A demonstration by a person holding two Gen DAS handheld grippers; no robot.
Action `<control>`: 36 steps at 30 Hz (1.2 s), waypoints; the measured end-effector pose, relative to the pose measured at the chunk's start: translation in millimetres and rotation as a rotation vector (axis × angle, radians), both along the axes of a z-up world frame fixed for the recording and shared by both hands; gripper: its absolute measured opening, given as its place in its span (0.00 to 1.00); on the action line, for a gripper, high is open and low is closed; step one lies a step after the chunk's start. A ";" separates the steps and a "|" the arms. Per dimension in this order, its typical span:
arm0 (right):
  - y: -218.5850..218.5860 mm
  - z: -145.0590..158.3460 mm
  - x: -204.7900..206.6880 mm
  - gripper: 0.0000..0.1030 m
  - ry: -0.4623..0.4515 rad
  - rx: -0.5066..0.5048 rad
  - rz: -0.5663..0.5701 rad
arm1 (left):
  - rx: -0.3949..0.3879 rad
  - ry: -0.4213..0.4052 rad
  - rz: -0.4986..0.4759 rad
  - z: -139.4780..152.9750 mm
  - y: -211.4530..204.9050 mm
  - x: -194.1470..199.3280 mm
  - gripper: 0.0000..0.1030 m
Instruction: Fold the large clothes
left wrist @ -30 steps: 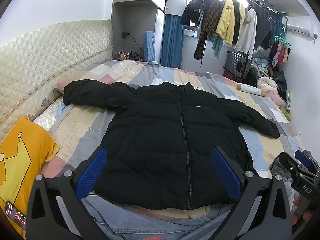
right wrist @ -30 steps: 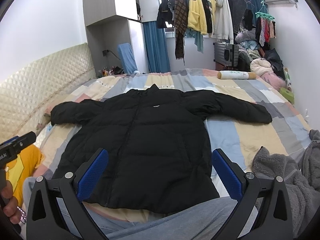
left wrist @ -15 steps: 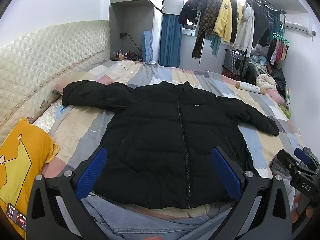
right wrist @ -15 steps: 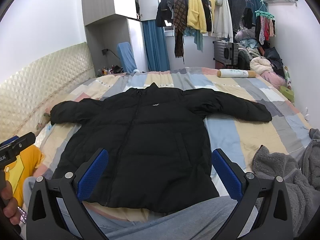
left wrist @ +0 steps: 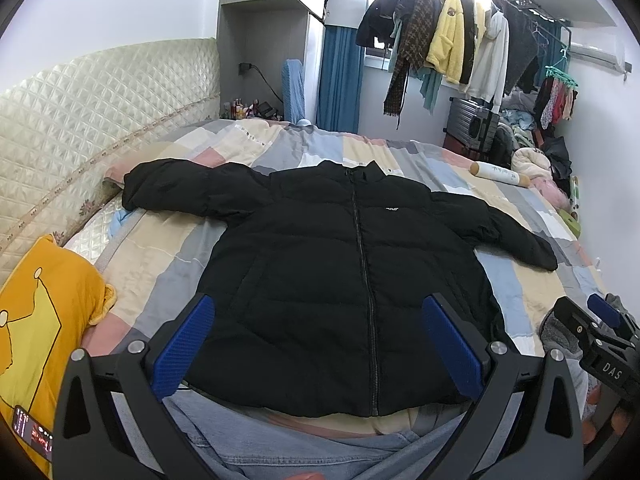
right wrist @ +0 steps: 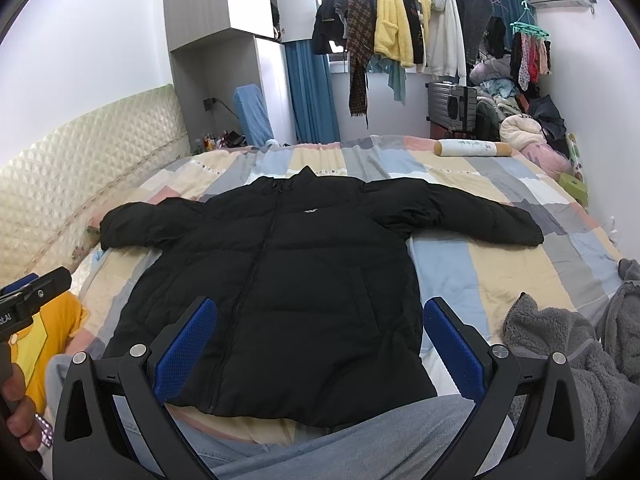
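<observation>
A black puffer jacket (left wrist: 340,276) lies flat and zipped on the patchwork bed cover, collar away from me, both sleeves spread out; it also shows in the right wrist view (right wrist: 280,276). My left gripper (left wrist: 318,344) is open and empty, held above the jacket's near hem. My right gripper (right wrist: 320,344) is open and empty, also above the near hem. The right gripper's body shows at the right edge of the left wrist view (left wrist: 600,344); the left gripper's body shows at the left edge of the right wrist view (right wrist: 28,300).
A yellow pillow (left wrist: 44,320) lies at the left by the quilted headboard (left wrist: 100,120). A grey fleece garment (right wrist: 568,360) lies at the right. A white bolster (right wrist: 472,148) lies at the far side. Clothes hang on a rail (right wrist: 408,28) behind the bed.
Both grippers have drifted slightly with small shifts in view; the jacket has not moved and both grippers stay open.
</observation>
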State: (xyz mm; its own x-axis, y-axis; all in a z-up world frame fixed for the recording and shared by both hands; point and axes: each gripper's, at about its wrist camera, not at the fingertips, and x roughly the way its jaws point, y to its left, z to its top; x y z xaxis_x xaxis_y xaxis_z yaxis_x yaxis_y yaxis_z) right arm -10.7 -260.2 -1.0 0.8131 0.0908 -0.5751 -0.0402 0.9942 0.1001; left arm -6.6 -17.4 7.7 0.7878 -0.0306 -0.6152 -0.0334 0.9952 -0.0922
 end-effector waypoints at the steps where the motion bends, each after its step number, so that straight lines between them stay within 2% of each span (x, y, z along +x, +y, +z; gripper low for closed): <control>1: -0.2 0.0 -0.3 1.00 0.000 0.003 -0.001 | 0.004 0.001 0.001 0.0 -0.5 -0.5 1.00; 25: -15.6 -9.4 9.5 1.00 0.027 0.004 -0.016 | -0.014 0.016 -0.004 -0.4 -4.2 13.5 1.00; 33: -34.6 -1.1 26.6 1.00 0.012 0.014 -0.023 | -0.028 -0.009 -0.029 15.3 -17.4 38.9 1.00; 36: -49.2 7.9 40.8 1.00 -0.014 -0.011 -0.051 | -0.024 -0.025 -0.034 26.4 -21.4 54.6 1.00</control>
